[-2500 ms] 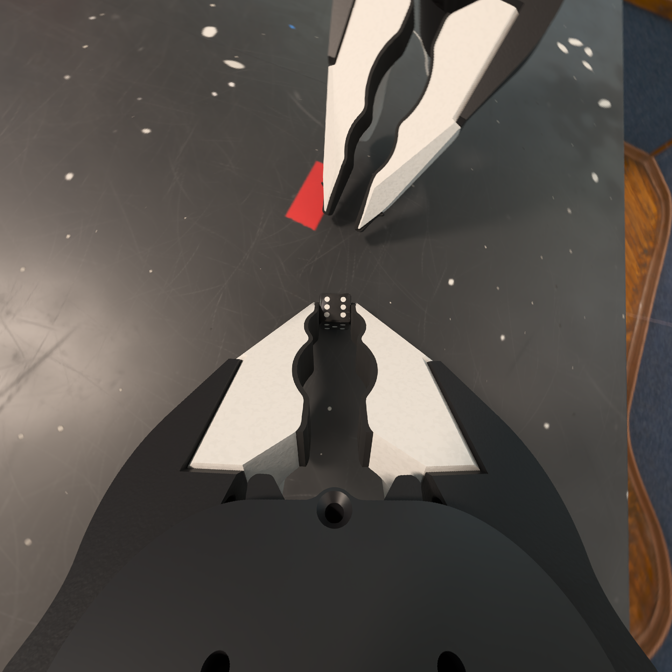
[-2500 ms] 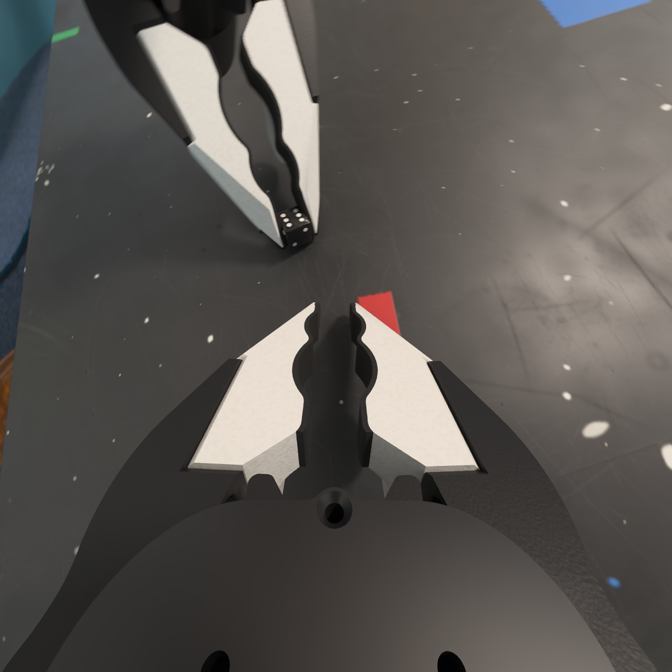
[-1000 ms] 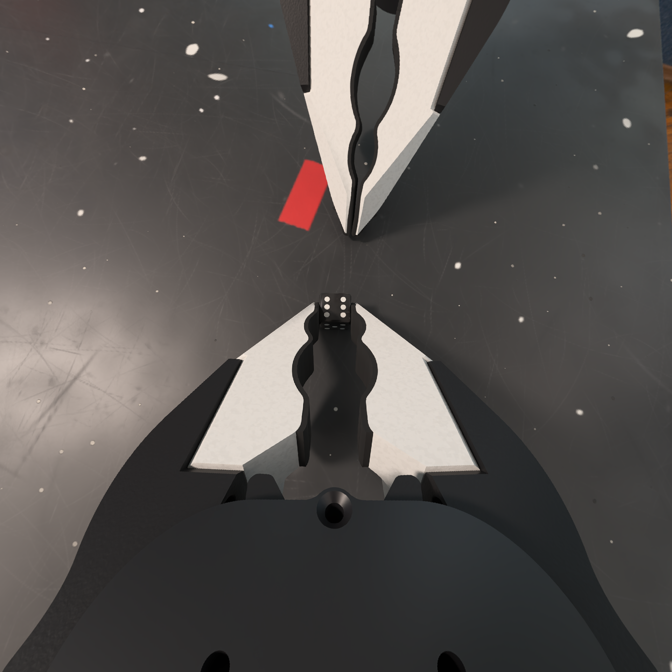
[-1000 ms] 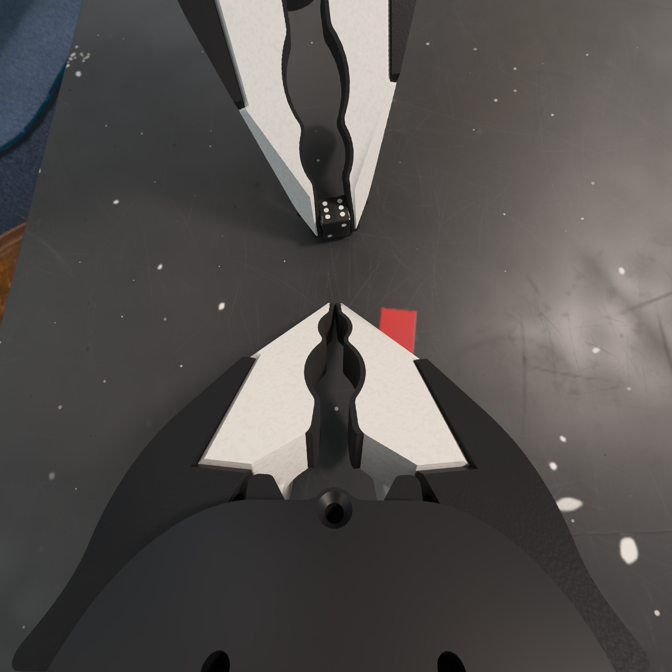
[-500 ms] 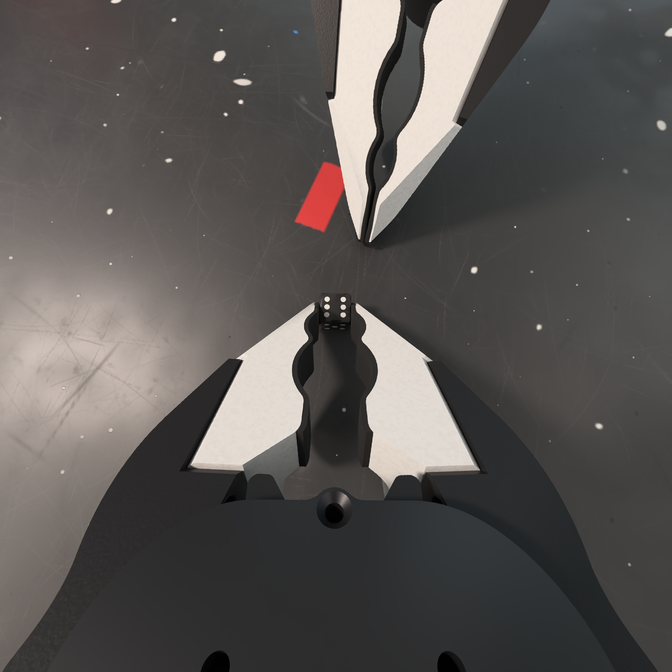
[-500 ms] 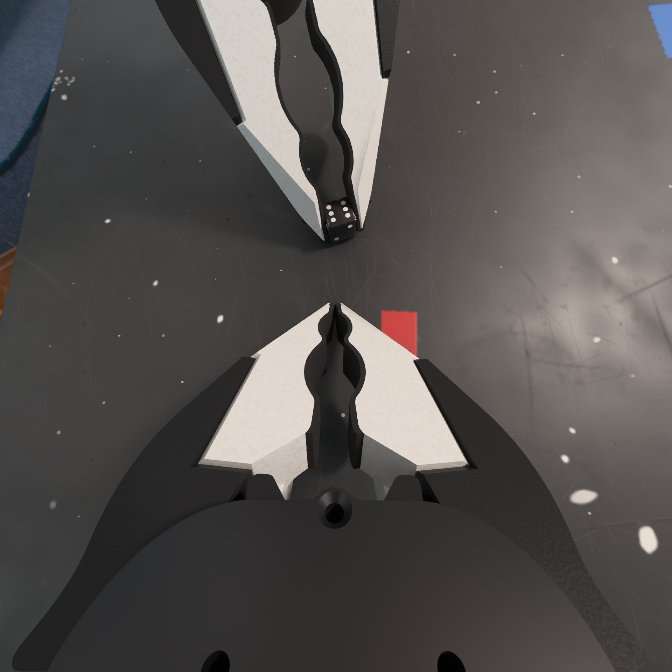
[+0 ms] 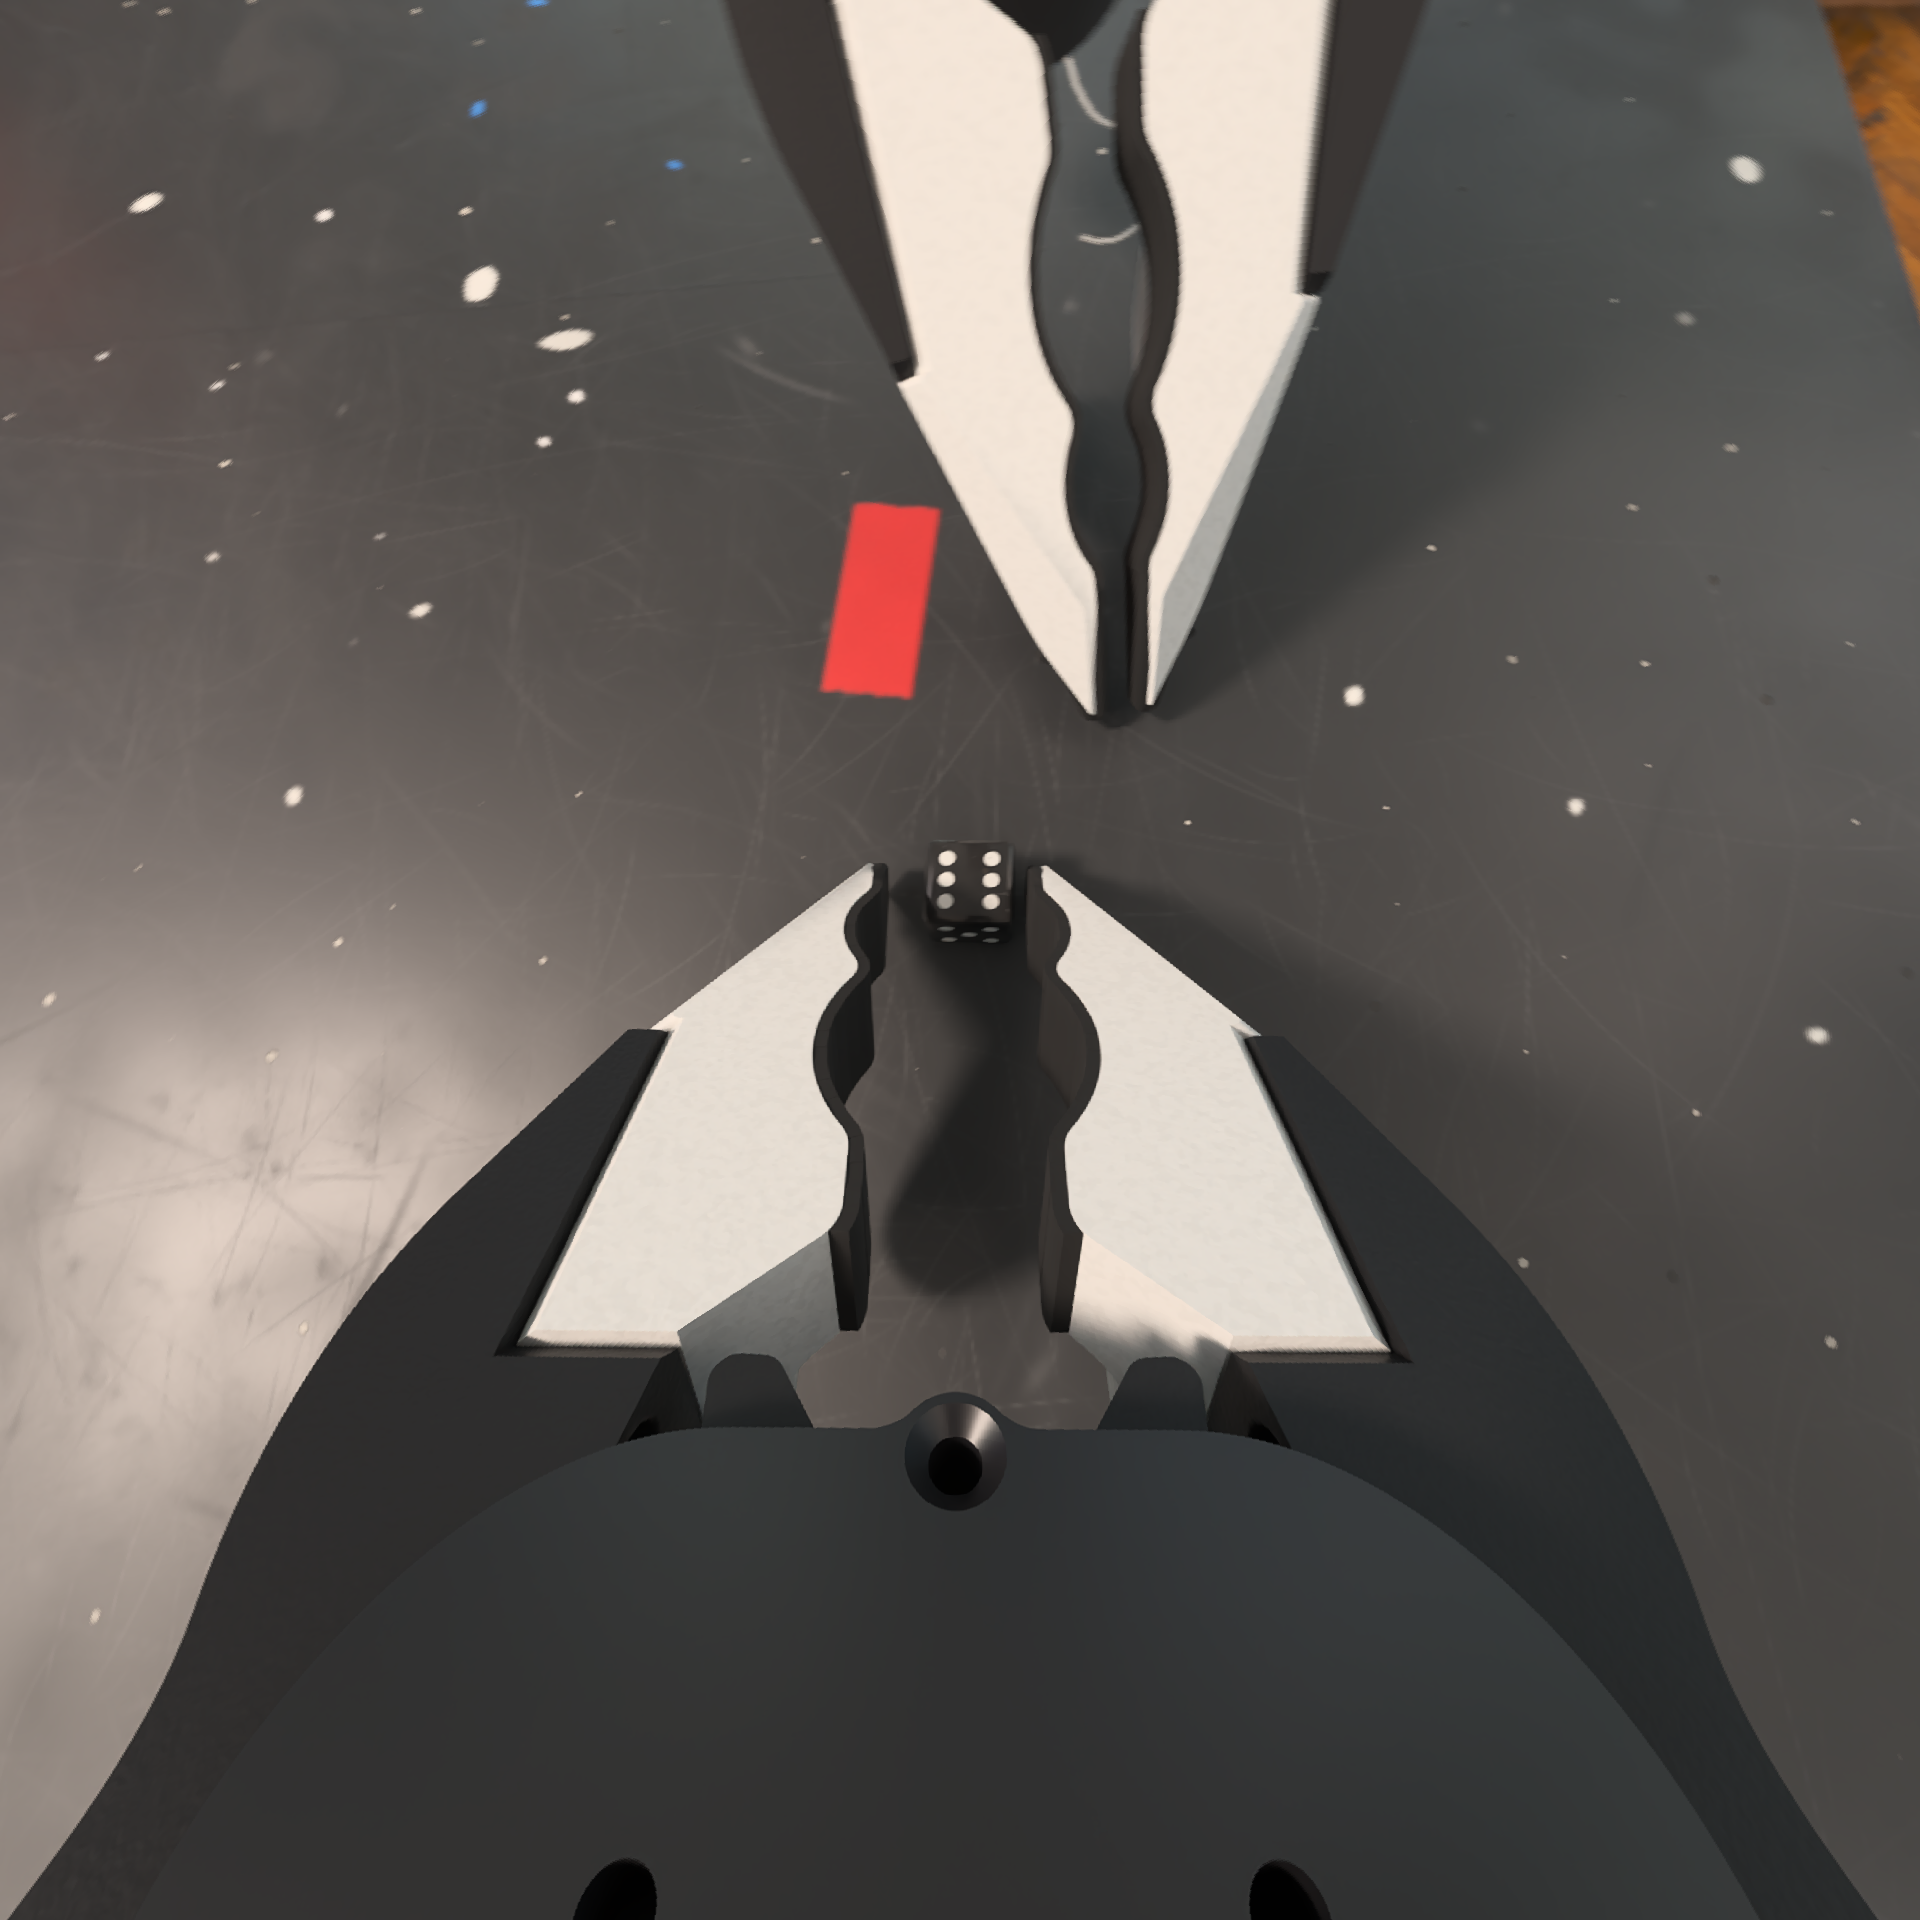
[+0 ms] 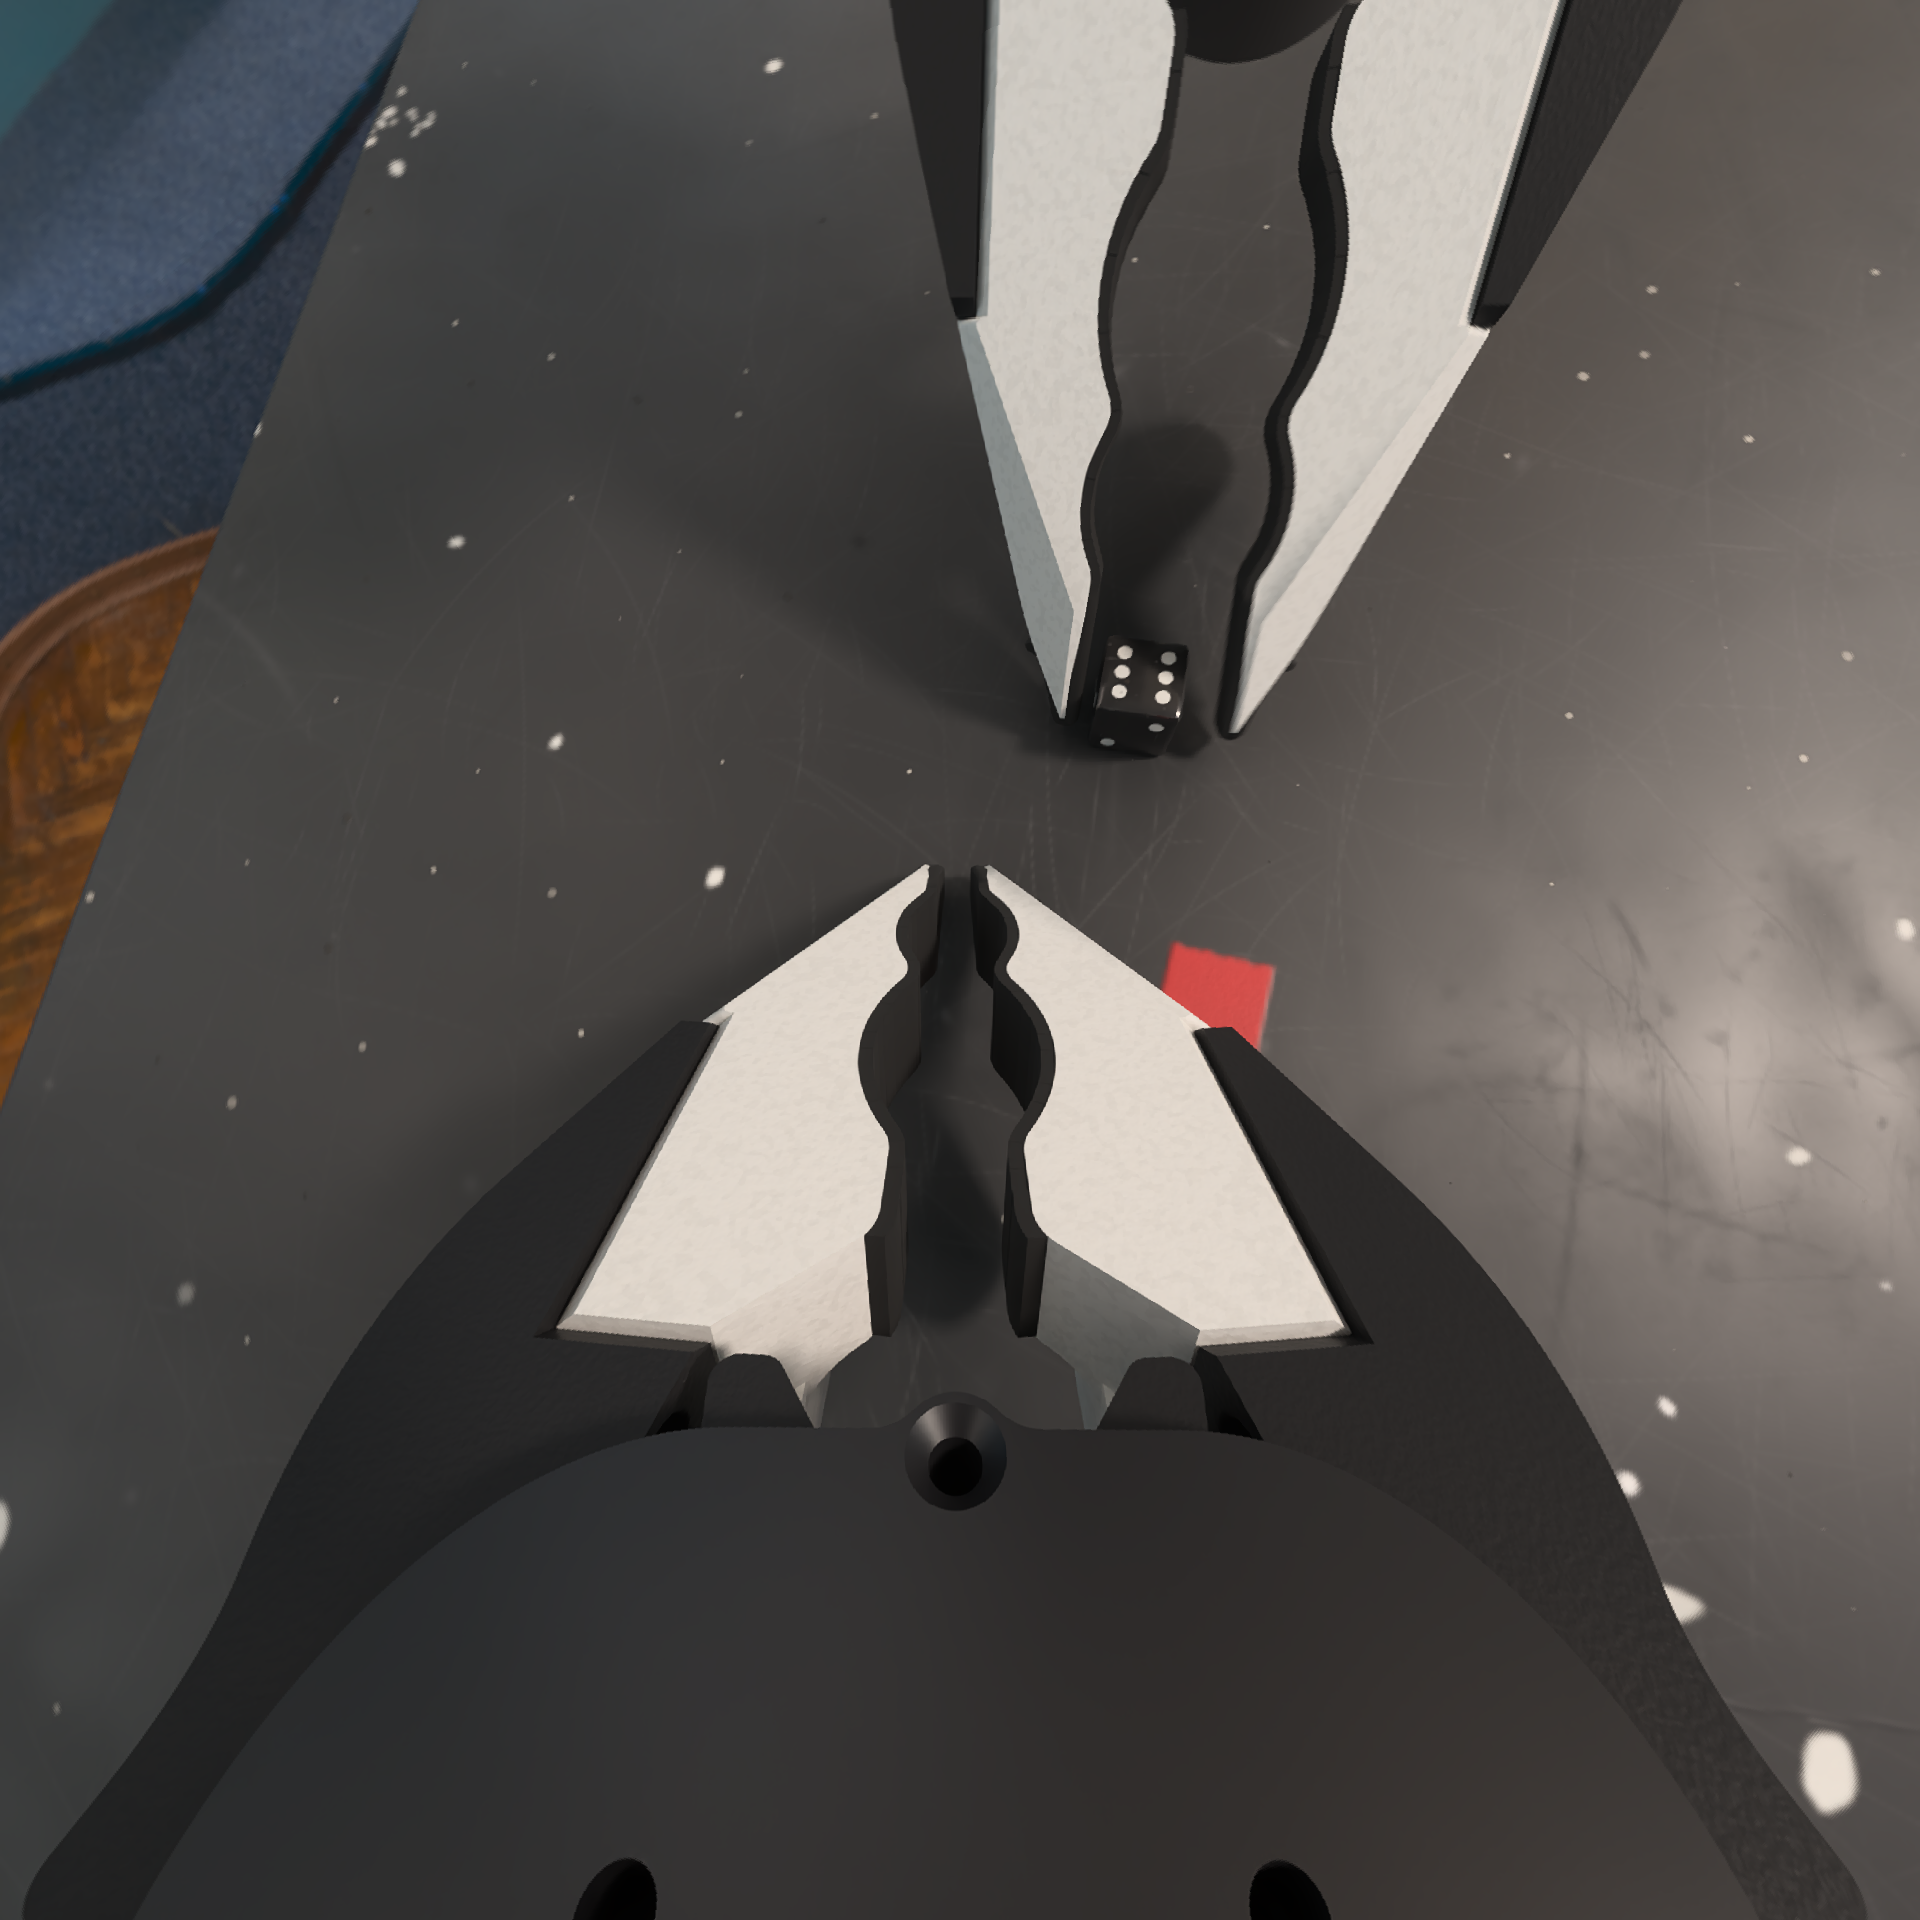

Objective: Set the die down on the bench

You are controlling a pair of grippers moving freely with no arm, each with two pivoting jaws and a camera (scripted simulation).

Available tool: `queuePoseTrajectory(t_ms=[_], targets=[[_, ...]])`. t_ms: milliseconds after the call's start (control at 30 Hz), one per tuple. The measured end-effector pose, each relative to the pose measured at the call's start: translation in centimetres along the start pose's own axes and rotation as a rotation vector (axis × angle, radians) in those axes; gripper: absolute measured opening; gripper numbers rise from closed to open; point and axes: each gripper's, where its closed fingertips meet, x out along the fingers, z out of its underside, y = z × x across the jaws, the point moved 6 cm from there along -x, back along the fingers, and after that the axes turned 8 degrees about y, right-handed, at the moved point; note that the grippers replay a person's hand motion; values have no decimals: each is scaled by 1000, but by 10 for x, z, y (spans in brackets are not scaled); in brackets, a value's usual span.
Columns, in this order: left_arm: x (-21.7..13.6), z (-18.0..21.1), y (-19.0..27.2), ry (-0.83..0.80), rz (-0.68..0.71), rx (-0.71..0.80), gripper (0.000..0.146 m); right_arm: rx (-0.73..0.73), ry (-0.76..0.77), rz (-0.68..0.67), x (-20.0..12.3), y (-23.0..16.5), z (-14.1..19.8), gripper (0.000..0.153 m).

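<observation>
Left wrist view, near to far. Left gripper: fingers parted, a visible gap on each side of the die; it grips nothing. Die: black with white pips, six-pip face up, sitting between the fingertips and apparently resting on the bench, clear of both pads. Judgement: the spread fingers suit a release made low over the surface, so the die lands flat and does not tumble; the placing looks done, with only a straight pull-back left, and a sideways drift could nudge the die. Red tape strip: flat on the bench, beyond the die and to its left. Right gripper: tips pointing back toward the die, near it but apart, fingers almost together with only a narrow slit, holding nothing. Judgement: it is parked aside as a bystander, leaving the drop spot free.

Right wrist view, near to far. Right gripper: nearly clenched, empty, tips over bare bench. Red tape strip: just beside its right finger, partly hidden. Die: on the bench between the far left gripper tips, closer to one finger; whether it touches that finger cannot be told. Wooden furniture and blue floor: past the bench edge.
</observation>
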Motion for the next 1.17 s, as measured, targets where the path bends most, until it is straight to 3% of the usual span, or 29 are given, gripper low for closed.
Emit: queuePoseTrajectory(t_ms=[167,233,333,400,567,833,1167], targets=[[-9,6,1,0,-82,-64,32,65,33,79,-2,4,-2,7],[-13,8,5,5,-98,-97,32,60,94,129,-8,10,-4,19],[-16,10,10,2,-150,-198,38,94,124,119,-10,19,-5,53],[-14,8,13,13,-178,-263,45,68,110,94,-5,22,-7,60],[-4,0,24,15,-199,-286,49,-55,29,45,8,24,-10,59],[2,-1,21,-15,-215,-223,47,-54,11,-6,13,25,-10,45],[-8,4,28,-1,-213,-290,49,-126,-7,-29,-1,31,-14,54]])
